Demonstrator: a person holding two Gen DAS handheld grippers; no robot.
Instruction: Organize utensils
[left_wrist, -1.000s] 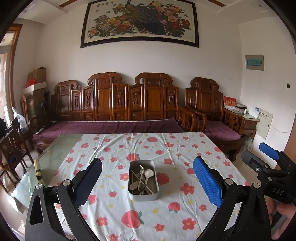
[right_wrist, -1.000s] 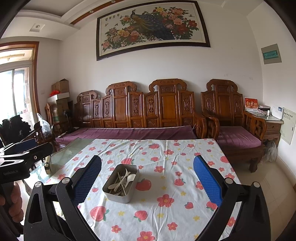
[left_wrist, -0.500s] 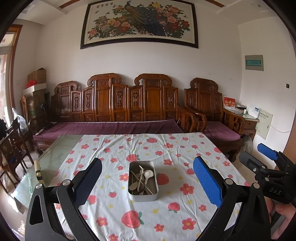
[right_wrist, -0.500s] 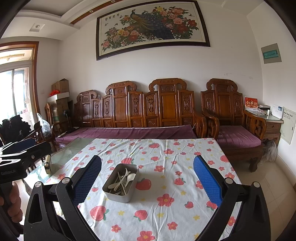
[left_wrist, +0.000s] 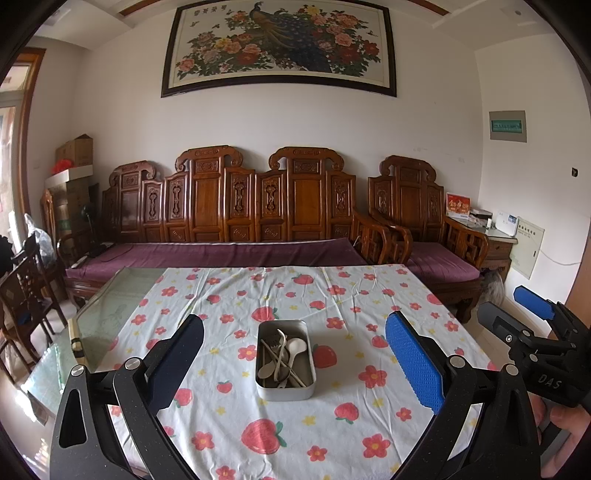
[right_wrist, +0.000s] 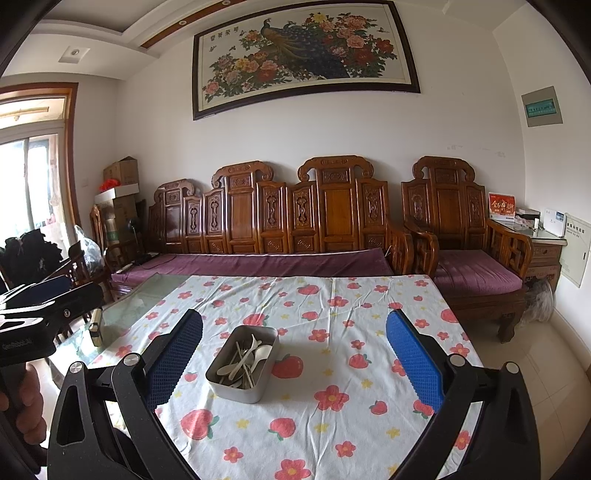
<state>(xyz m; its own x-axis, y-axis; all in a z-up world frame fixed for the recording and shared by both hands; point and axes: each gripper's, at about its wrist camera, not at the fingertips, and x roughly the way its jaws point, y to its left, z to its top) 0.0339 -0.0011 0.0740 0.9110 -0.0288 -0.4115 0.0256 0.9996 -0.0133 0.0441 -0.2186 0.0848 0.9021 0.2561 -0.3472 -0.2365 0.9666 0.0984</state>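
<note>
Utensils (left_wrist: 283, 357), pale spoons and chopsticks, lie jumbled in a metal tin (left_wrist: 285, 389); both grippers gape wide, holding nothing.

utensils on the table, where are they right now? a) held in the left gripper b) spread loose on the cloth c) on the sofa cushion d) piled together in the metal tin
d: the utensils lie heaped inside the metal tin, and both grippers are open and empty.

Your table wears a white cloth (left_wrist: 343, 417) printed with red strawberries, red flowers and small yellow stars. The tin (left_wrist: 285, 360) is silver-grey, holding cream spoons (left_wrist: 295, 349). Your gripper pads (left_wrist: 413, 363) are bright blue. Behind, purple cushions (right_wrist: 258, 264) lie on reddish-brown carved wood.
</note>
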